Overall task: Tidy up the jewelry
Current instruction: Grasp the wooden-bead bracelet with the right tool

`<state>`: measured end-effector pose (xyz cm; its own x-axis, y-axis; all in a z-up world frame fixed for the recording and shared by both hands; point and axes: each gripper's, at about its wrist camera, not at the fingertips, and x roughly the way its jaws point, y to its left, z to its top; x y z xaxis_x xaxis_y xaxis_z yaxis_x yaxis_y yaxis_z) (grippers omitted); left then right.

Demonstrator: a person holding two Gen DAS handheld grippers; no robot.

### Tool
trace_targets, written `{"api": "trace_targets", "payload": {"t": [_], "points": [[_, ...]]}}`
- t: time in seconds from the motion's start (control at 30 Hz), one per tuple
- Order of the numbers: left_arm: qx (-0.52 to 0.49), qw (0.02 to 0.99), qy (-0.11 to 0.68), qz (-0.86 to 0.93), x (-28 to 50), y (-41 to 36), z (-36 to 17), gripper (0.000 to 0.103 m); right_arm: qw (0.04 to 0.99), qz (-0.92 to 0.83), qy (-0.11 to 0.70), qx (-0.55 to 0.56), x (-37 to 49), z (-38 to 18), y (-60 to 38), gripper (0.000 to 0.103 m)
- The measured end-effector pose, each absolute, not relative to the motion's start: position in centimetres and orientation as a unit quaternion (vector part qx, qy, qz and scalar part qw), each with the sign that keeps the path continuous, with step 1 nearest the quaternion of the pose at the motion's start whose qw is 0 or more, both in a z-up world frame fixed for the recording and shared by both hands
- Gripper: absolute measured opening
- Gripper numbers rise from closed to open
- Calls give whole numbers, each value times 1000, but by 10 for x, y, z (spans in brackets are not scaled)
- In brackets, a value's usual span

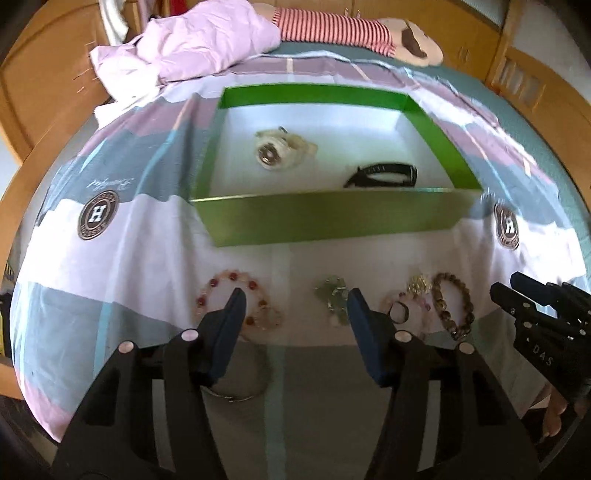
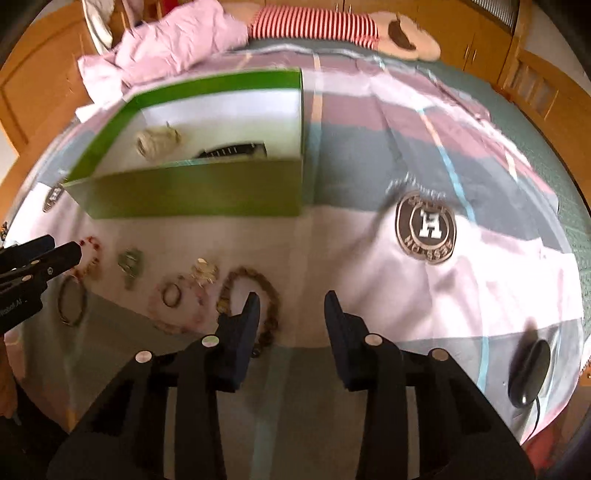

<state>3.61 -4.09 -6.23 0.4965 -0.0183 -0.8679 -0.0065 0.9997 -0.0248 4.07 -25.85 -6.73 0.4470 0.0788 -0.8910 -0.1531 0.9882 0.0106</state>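
Note:
A green box [image 1: 332, 221] [image 2: 192, 192] with a white inside sits on the bed and holds a cream hair piece [image 1: 280, 149] and a black hair clip [image 1: 384, 175]. In front of it lie a red-bead bracelet [image 1: 255, 295], a pale green piece [image 1: 332, 295], a gold piece [image 1: 419, 284], a small dark ring [image 1: 399, 312], a brown bead bracelet [image 1: 452, 306] [image 2: 269, 291] and a thin bangle [image 2: 72, 301]. My left gripper [image 1: 295, 301] is open and empty above the row. My right gripper [image 2: 291, 304] is open and empty beside the brown bracelet.
The bed cover [image 2: 424, 288] is pink, grey and white with round H logos. A crumpled pink quilt [image 1: 192, 44] and a striped plush toy [image 1: 351, 29] lie at the back. A black oval device [image 2: 528, 373] lies at the right. Wooden furniture surrounds the bed.

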Motion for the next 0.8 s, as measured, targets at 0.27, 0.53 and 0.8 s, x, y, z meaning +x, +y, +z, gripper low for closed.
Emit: {"api": "trace_targets", "payload": {"t": [0.27,0.53,0.8], "points": [[-24,842,538,-20,59,-57,-85,62,818,80,570,-19,49,-96,-256,38],[-61,810,583,-20,78,-56,-113,33,821,76,562,-59,46,-104,-248,11],[-75,831,552,-1,74,-45,-91,17,858,99,503,-21,33,-68,-263,11]]}}
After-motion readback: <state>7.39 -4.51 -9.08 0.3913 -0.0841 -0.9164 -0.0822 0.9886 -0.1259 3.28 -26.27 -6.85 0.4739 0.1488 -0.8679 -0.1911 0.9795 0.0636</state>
